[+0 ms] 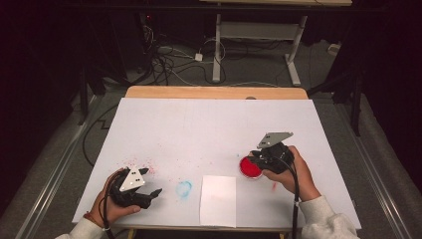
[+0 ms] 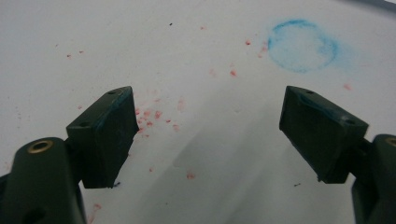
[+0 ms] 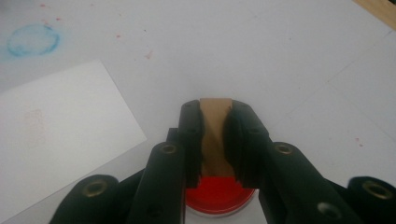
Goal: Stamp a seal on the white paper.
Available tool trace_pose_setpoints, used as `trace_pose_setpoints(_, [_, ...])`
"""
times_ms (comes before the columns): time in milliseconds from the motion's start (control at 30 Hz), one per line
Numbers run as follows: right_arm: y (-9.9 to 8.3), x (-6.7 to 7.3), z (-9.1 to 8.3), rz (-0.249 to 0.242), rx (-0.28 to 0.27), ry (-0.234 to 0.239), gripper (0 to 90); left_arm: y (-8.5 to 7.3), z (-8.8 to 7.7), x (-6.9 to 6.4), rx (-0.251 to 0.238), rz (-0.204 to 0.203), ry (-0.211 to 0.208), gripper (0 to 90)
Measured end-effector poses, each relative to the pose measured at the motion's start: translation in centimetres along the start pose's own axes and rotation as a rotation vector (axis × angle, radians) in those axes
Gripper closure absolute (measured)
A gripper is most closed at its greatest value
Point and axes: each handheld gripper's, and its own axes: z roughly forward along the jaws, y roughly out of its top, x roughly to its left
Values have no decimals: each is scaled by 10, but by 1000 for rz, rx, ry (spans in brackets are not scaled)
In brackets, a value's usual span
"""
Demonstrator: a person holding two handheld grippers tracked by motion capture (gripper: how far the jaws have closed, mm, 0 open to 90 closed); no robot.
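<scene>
A matt wooden stamp (image 3: 215,135) over a glossy red ink pad (image 3: 217,196); smooth white paper sheet (image 1: 218,199).

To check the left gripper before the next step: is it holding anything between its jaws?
No, in the left gripper view the left gripper has its jaws wide apart, with bare white table cover between them.

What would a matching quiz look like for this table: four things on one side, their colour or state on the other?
Things:
1. left gripper
2. right gripper
3. ink pad
4. ring stain

States:
A. blue
B. shut on a wooden stamp
C. open, holding nothing
D. red

Pairs: 1-C, 2-B, 3-D, 4-A
</scene>
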Motion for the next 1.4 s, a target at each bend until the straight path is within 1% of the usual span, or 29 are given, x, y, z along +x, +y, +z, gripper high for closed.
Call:
trace_pose_setpoints(33, [1,1,-2,3,-8,-6,764,0,0,0,1,1,0,186])
trace_pose_setpoints(167, [4,4,-8,-12,-30,-6,763,0,1,0,6,4,2,185])
trace_pose_setpoints(267, [5,7,-12,-16,-35,-7,764,0,0,0,4,4,2,185])
trace_pose_setpoints(433, [5,12,-15,-24,-51,6,764,0,0,-1,7,5,3,185])
trace_pose_setpoints(600, [6,16,-20,-30,-64,8,764,0,1,-1,8,6,4,185])
trace_pose_setpoints(667, [6,17,-22,-36,-68,19,763,0,1,-1,11,8,4,185])
trace_pose_setpoints(833, [8,21,-27,-40,-87,18,763,0,1,-1,11,7,6,185])
trace_pose_setpoints(933, [9,26,-27,-53,-88,23,763,0,1,-1,13,8,5,185])
trace_pose_setpoints(1000, [9,30,-27,-57,-92,41,763,0,1,-1,16,9,5,185])
trace_pose_setpoints(1233, [12,48,-21,-111,-72,84,763,0,1,-1,17,8,4,185])
trace_pose_setpoints(1400, [12,58,-20,-133,-66,97,763,0,1,-1,12,6,3,185])
